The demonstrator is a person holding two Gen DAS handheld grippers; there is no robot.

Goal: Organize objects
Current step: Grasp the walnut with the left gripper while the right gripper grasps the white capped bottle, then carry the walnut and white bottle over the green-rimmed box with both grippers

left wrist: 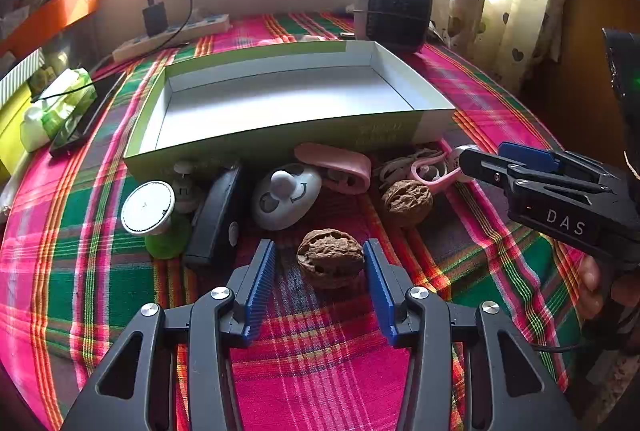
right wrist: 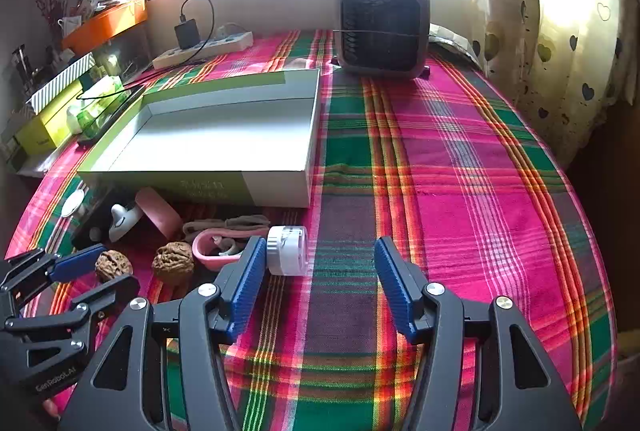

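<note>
An empty shallow box (left wrist: 288, 99) with green sides lies on the plaid cloth; it also shows in the right wrist view (right wrist: 224, 135). Small objects lie in a row before it. My left gripper (left wrist: 320, 267) is open, its blue pads either side of a walnut (left wrist: 330, 257) without touching. A second walnut (left wrist: 406, 201) lies behind it. My right gripper (right wrist: 320, 279) is open and empty, with a small white cylinder (right wrist: 286, 250) just left of its gap.
In the row: a white-capped green bottle (left wrist: 154, 215), a black device (left wrist: 216, 215), a white smiley gadget (left wrist: 286, 195), a pink case (left wrist: 336, 163), pink earphones (left wrist: 430, 171). A black fan (right wrist: 382, 27) and a power strip (right wrist: 204, 49) stand at the back. Boxes crowd the left edge.
</note>
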